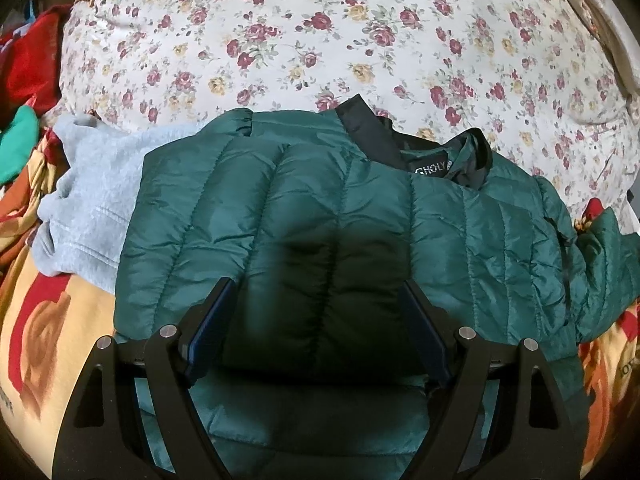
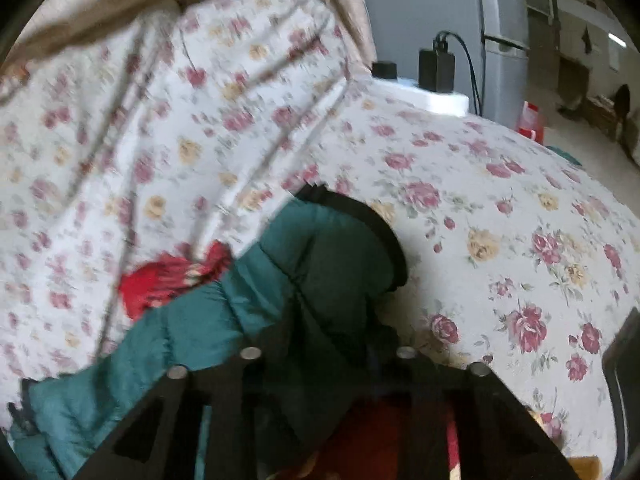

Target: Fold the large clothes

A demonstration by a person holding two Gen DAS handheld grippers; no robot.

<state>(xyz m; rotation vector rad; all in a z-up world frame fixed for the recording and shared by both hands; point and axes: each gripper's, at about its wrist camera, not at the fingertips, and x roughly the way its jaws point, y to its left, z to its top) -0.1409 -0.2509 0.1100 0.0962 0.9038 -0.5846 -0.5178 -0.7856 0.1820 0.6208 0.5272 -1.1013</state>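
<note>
On the bed: green puffer jacket [image 1: 320,208] is laid flat on the floral sheet [image 1: 320,40], collar away, partly over a grey sweatshirt [image 1: 92,200].
Left gripper [image 1: 320,328]: held wide open above the jacket body, nothing gripped; likely staged to press or pin.
Right gripper [image 2: 324,360]: jacket fabric [image 2: 280,280] is bunched over the fingers; grip likely, but jaw state cannot be told.

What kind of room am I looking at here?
Probably a bedroom at home: a bed under a floral sheet, a green jacket and grey sweater laid on it, and a charger plugged in beside it.
</note>
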